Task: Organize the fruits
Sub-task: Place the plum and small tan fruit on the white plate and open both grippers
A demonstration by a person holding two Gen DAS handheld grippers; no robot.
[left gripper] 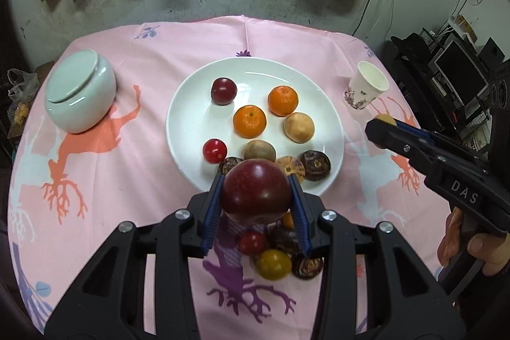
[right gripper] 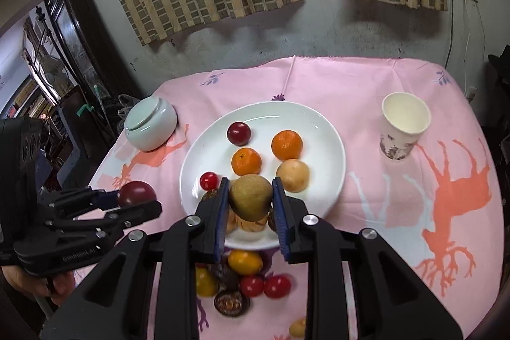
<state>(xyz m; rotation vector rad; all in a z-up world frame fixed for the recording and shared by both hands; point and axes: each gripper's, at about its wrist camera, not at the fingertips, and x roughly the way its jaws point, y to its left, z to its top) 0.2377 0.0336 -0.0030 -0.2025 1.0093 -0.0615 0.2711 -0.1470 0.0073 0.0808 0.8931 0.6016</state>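
L gripper clamps dark-red round plum, R gripper clamps brownish-green round fruit; both held clear, bound for white round plate at 12 o'clock.

Glossy ceramic plate; matt pink cloth; paper cup

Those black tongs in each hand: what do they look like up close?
Both are matte black plastic frames with silver screw heads. The left gripper and the right gripper each have two straight fingers lined with ribbed blue pads. From the side, the right one shows white "DAS" lettering and a pistol-style handle. No cables or sleeves are visible.
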